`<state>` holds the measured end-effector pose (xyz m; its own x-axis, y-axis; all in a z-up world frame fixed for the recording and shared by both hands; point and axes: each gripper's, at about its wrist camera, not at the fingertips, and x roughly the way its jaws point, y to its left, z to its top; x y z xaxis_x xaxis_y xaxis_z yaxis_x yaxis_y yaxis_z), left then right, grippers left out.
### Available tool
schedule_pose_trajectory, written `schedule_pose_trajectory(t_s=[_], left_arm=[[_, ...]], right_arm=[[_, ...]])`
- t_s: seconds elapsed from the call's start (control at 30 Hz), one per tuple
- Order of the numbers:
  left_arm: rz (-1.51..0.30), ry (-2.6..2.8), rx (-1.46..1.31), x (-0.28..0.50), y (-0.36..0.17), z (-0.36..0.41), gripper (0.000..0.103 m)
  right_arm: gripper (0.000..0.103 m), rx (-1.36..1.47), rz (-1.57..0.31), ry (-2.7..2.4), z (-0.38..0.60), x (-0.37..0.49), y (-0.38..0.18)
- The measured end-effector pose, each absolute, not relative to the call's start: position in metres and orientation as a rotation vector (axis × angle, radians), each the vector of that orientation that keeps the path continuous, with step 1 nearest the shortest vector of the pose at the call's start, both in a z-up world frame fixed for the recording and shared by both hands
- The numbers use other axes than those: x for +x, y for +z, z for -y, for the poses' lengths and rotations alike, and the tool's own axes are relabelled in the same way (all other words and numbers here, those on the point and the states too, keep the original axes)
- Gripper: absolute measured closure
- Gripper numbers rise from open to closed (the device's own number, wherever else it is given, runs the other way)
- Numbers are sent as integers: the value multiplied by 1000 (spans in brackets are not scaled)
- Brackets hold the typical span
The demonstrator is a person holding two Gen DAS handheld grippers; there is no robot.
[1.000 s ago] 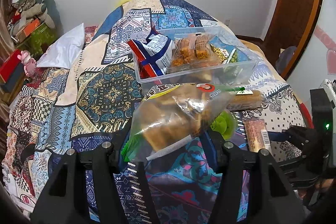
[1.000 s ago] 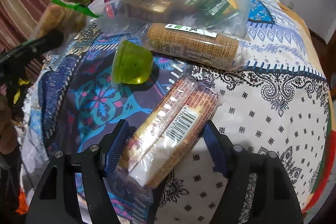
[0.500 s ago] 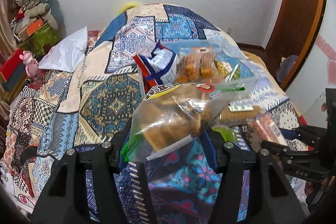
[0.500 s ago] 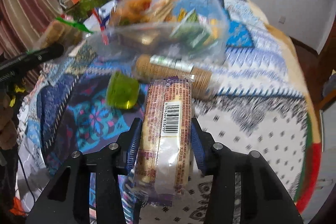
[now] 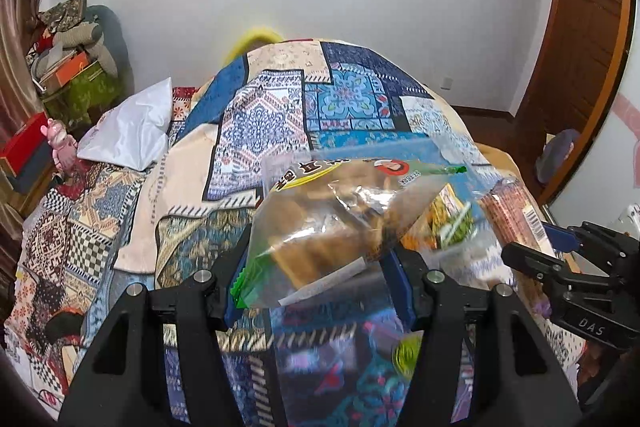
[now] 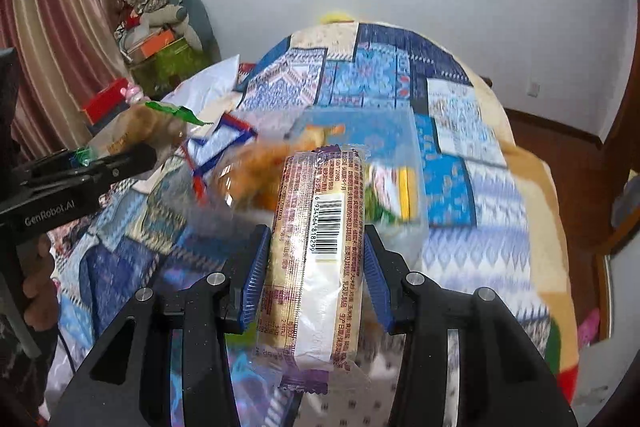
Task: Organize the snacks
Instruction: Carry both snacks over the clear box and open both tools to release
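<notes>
The left tongs (image 5: pixel 316 267) are clamped on a clear bag of brown biscuits (image 5: pixel 340 227) with a green edge, lifted above the patchwork bed (image 5: pixel 256 123). The right tongs (image 6: pixel 314 275) grip a long wafer pack (image 6: pixel 320 251) showing its barcode. Only the right view shows the blurred clear bin (image 6: pixel 360 163) of snacks past the pack, mid-bed.

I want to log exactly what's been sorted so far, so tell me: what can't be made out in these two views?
- Clear bin contents, right wrist view: motion-blurred, partly behind the wafer pack in the right gripper.
- Same bin, left wrist view: mostly hidden by the cracker bag in the left gripper.
- Green object, left wrist view: blurred.
</notes>
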<state>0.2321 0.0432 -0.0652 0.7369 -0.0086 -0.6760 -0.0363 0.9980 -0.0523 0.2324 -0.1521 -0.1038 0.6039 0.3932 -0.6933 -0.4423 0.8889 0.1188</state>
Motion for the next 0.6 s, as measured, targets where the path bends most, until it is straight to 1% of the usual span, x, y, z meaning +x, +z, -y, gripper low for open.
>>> schedule_pose_trajectory(t_s=[0.2,0.47,0.6], left_arm=[[-743,8,-60,263,-68,-41,45],[-789,-19,-52,303,-89,-33,45],[-784,-11,-26,313,-94,-26,45]], right_arm=[[61,-48,-780,471,145,267,-107],[61,-6,-783,466,141,303,-115],[61,-4,-778,463,138,317,-117]])
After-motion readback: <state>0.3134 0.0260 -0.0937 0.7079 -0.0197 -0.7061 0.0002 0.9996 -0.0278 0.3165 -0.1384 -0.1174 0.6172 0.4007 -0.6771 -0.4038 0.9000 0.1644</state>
